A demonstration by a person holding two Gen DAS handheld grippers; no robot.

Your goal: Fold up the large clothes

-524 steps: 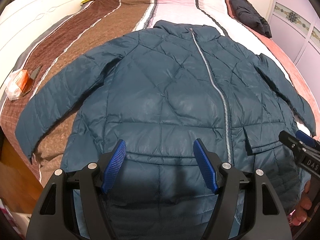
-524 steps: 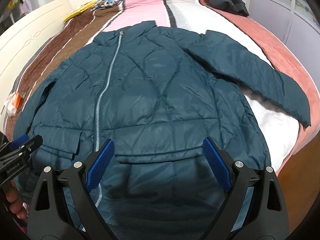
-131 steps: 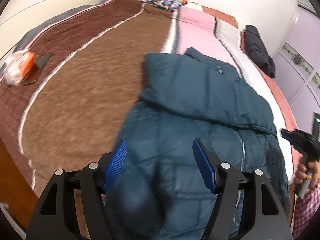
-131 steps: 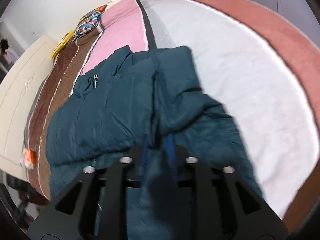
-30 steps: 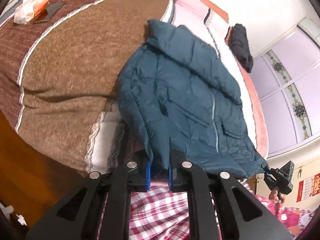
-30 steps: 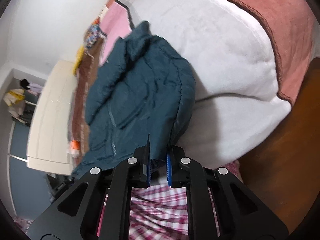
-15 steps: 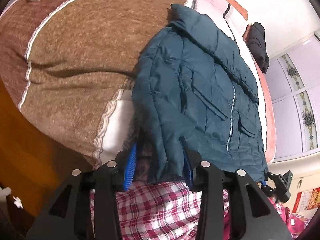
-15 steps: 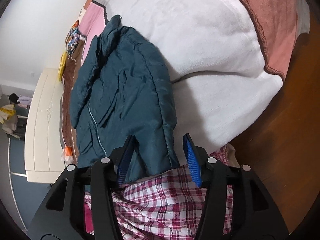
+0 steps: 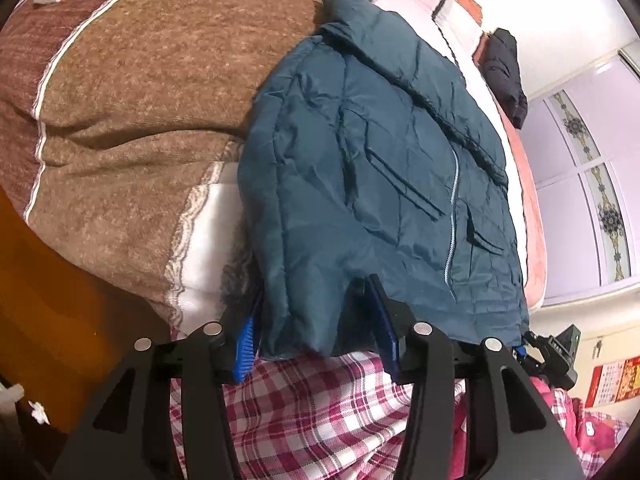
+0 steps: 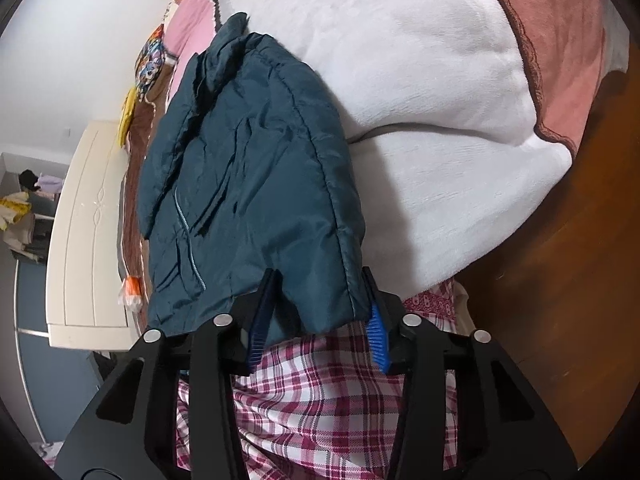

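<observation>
Lying folded lengthwise on the bed (image 9: 120, 128), the jacket (image 9: 380, 168) had its hem hanging over the bed's near edge against the person's plaid trousers (image 9: 320, 400). At the hem's left corner the left gripper (image 9: 318, 336) was opening, cloth between its pads but not squeezed. At the hem's right corner the right gripper (image 10: 318, 332) was closing, pads straddling the cloth, seemingly not yet pressing. The slick, puffy shell looked apt to slide off the bed's edge while neither gripper pinched it. A shallow bite on one layer could also let the sleeves tucked inside spill out.
</observation>
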